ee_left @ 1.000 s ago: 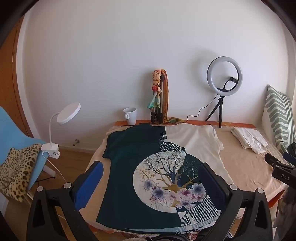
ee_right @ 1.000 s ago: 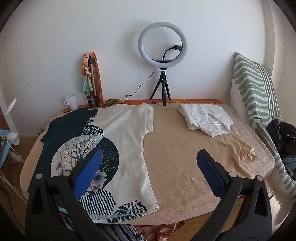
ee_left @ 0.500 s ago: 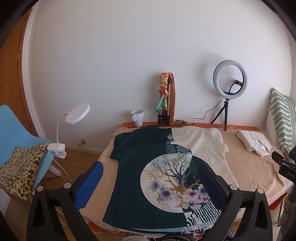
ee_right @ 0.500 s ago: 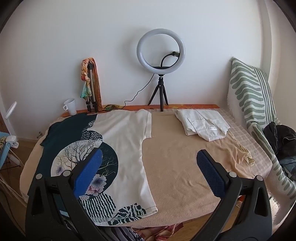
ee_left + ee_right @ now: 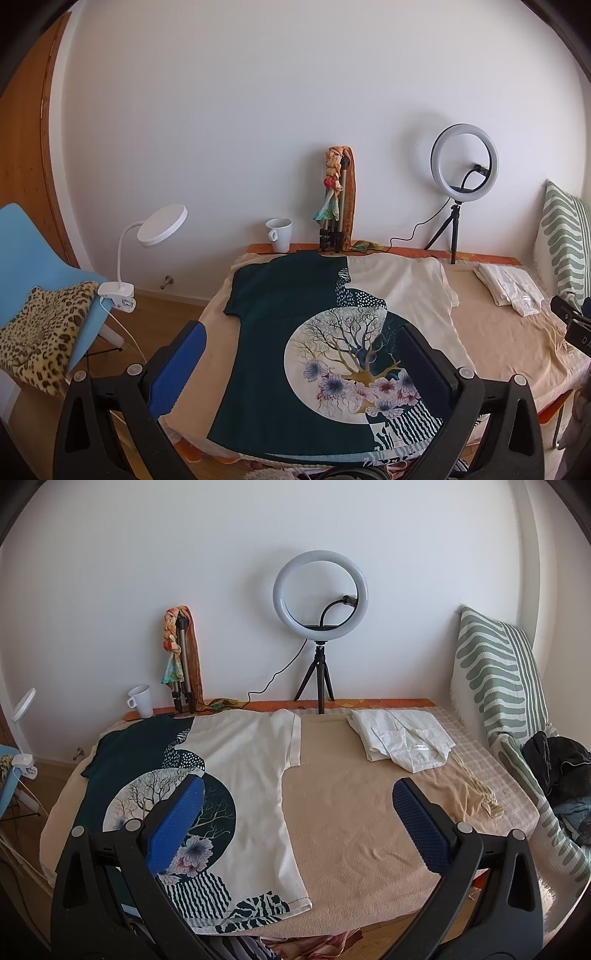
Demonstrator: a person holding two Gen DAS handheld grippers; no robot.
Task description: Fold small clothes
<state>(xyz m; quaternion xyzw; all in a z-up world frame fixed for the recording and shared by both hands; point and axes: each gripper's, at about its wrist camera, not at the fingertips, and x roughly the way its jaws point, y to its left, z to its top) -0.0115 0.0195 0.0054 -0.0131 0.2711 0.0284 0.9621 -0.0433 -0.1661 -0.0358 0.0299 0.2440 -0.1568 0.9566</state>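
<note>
t-shirt point(image 5: 236, 775) lies flat on the bed point(image 5: 351, 812). left gripper point(image 5: 295, 354) and right gripper point(image 5: 295, 819) both spread wide, holding nothing, apparently above it.

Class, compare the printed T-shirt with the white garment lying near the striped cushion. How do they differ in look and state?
The printed T-shirt is spread flat and unfolded; the white garment is already folded into a compact bundle. The T-shirt is half dark teal, half cream, with a tree and flower print; the white garment is plain. The T-shirt covers far more of the surface. Both lie on the tan cover, untouched by either gripper.
</note>
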